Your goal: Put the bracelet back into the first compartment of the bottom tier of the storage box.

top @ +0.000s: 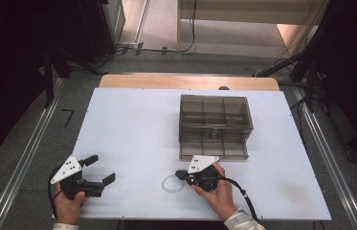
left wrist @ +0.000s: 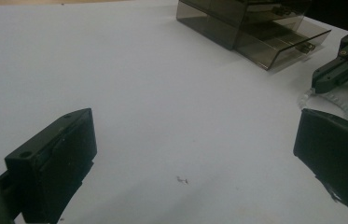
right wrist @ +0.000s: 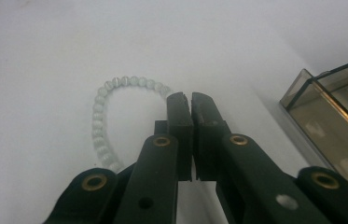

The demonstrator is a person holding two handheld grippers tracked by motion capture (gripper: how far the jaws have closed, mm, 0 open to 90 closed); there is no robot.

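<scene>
A bracelet of pale, milky beads (top: 170,184) lies in a ring on the white table (top: 128,124), near its front edge. My right gripper (top: 180,173) is shut on the ring's right side, and the beads (right wrist: 101,126) curve out from the left of its closed tips (right wrist: 191,97). The bracelet (left wrist: 337,101) also peeks out under that gripper in the left gripper view. My left gripper (top: 101,169) rests at the front left, jaws wide open with bare table between them (left wrist: 195,140).
A smoky transparent box (top: 214,115) with inner compartments stands at the table's middle right, its lower drawer (top: 213,147) pulled out toward me. The box (left wrist: 251,25) and its edge (right wrist: 335,107) are close to the right gripper. Floor and metal rails flank the table.
</scene>
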